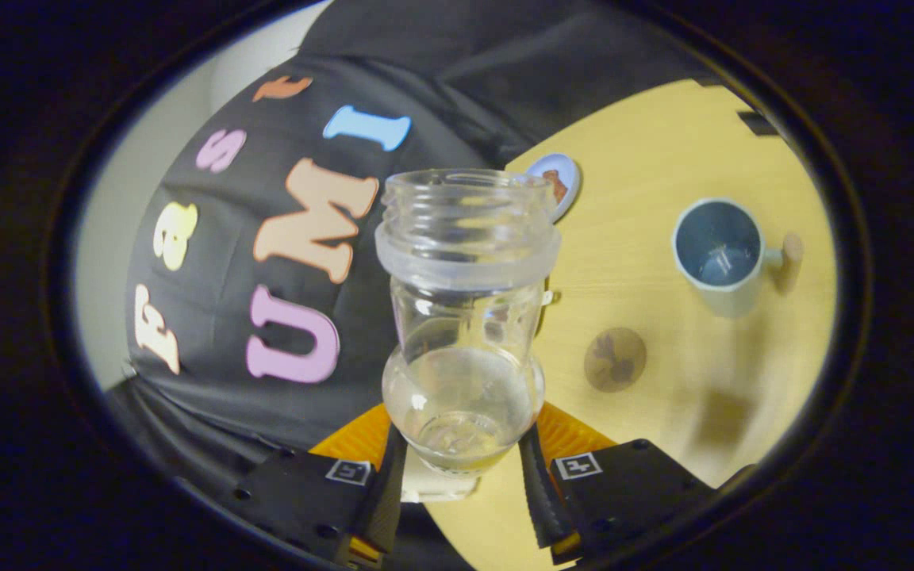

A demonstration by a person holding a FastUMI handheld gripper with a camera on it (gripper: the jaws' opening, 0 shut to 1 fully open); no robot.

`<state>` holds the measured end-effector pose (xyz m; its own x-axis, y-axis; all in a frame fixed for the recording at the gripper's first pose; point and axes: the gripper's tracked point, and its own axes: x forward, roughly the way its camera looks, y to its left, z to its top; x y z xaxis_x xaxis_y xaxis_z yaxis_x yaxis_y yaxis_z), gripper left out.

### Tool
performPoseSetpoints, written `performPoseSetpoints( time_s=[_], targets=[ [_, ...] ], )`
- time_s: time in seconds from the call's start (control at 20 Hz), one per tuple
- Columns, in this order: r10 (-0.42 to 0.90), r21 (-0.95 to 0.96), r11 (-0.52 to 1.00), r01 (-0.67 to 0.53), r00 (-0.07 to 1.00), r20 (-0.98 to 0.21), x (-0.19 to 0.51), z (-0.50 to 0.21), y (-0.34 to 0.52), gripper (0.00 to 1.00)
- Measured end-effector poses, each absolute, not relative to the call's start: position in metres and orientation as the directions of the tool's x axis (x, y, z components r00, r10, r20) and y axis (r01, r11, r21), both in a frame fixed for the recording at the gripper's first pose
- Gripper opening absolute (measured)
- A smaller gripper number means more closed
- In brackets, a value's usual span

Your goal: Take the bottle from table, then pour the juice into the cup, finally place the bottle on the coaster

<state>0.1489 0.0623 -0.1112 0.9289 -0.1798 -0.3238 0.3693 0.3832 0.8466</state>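
A clear open-mouthed bottle (463,317) stands between my fingers, and my gripper (463,464) is shut on its rounded lower body. A little pale liquid sits at its bottom. The view is rolled, so the wooden table (663,159) slants behind it. A pale blue cup (719,254) with a wooden-knobbed handle stands on the table beyond and to the right of the bottle. A round brown coaster (615,359) lies on the table between the bottle and the cup, close to the bottle's right side.
A small round blue-rimmed disc (560,181) with a brown picture lies on the table just behind the bottle's neck. The black booth cloth (282,262) hangs to the left, with a pale wall beyond it.
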Motion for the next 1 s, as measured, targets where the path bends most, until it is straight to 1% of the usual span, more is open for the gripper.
performPoseSetpoints(
  time_s=[0.2, 0.3, 0.4, 0.55, 0.65, 0.85, 1.0],
  targets=[
    [-0.201, 0.61, 0.659, 0.439, 0.885, -0.419, 0.142, -0.129, 0.076, 0.69],
    [-0.229, 0.47, 0.763, 0.443, 0.866, -0.444, 0.143, -0.136, 0.079, 0.69],
    [-0.263, 0.344, 0.828, 0.442, 0.849, -0.459, 0.144, -0.14, 0.079, 0.69],
    [-0.319, 0.188, 0.879, 0.438, 0.833, -0.451, 0.146, -0.132, 0.076, 0.69],
    [-0.358, 0.102, 0.894, 0.437, 0.831, -0.426, 0.148, -0.128, 0.071, 0.69],
    [-0.473, -0.06, 0.87, 0.49, 0.792, -0.386, 0.146, -0.123, 0.044, 0.69],
    [-0.514, -0.152, 0.855, 0.495, 0.773, -0.372, 0.155, -0.126, 0.031, 0.69]
  ],
)
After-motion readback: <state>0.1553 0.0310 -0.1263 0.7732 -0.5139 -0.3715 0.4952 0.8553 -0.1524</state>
